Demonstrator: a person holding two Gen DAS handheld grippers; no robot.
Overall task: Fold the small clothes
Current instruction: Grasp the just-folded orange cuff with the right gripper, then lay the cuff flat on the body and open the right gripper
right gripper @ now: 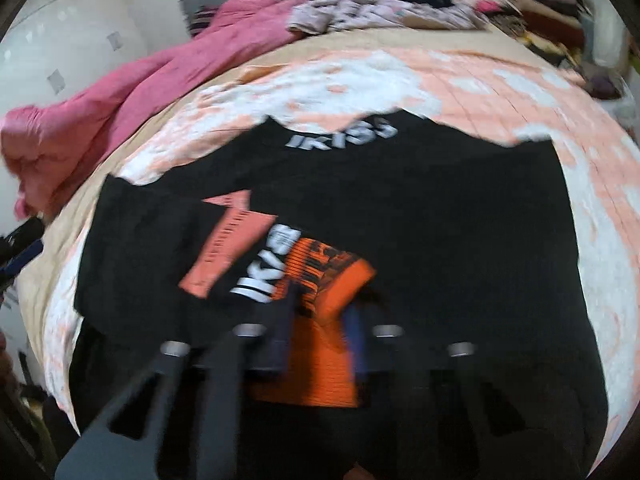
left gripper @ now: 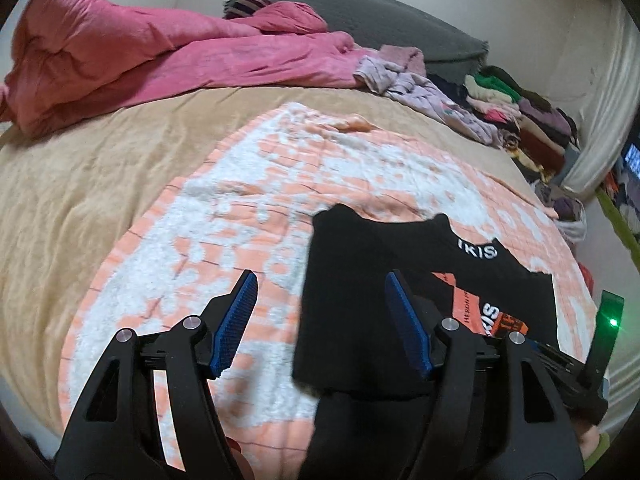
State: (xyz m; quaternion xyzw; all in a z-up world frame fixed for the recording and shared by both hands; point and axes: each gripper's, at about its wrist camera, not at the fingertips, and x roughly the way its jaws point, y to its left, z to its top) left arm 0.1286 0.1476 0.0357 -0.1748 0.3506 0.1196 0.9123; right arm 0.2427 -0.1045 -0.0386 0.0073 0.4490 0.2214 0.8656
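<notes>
My left claw is apart over the black shirt's edge; it grips nothing. My right claw looks blurry, apart over the shirt's orange print; the shirt lies on the blanket.

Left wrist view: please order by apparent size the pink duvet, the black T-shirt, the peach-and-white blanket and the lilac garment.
1. peach-and-white blanket
2. pink duvet and black T-shirt: they look alike in area, and the shirt lies nearer the camera, so I leave them unranked
3. lilac garment

L hand-held gripper tilted down, jaws apart; R hand-held gripper blurred, jaws apart, tilted down.
</notes>
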